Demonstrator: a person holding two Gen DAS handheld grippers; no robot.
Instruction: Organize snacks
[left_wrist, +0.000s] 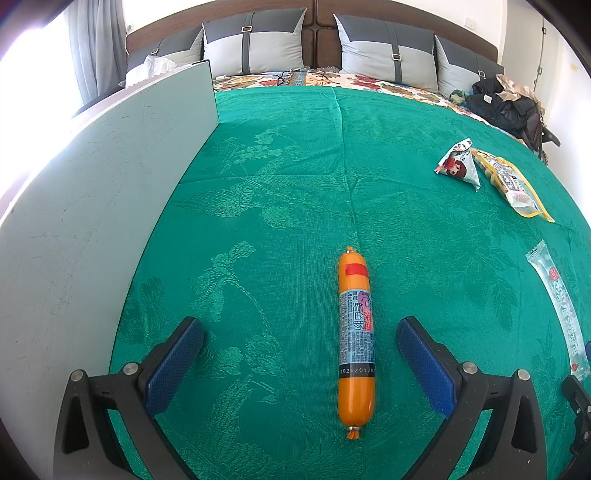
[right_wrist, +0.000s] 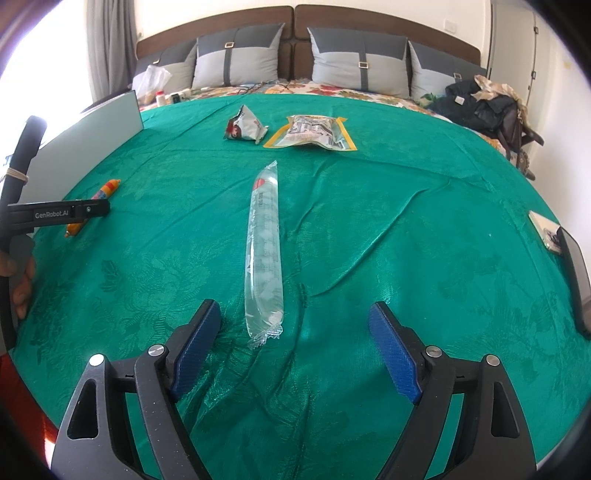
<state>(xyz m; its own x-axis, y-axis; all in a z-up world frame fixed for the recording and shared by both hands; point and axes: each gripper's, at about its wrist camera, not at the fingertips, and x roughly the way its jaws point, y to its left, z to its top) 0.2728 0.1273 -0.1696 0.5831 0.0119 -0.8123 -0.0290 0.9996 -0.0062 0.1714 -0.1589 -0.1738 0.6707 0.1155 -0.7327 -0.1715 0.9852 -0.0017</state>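
On the green bedspread (left_wrist: 295, 166) we've got both grippers spread wide, nothing picked up yet. Left gripper (left_wrist: 300, 341) straddles the orange sausage (left_wrist: 356, 343); right gripper (right_wrist: 295, 326) faces the clear long packet (right_wrist: 264, 251). Next up, probably: lower and squeeze.

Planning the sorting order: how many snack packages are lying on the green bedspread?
4: orange sausage between left gripper fingers; clear long packet before right gripper; triangular pouch and yellow-edged bag farther back. None visibly hidden.
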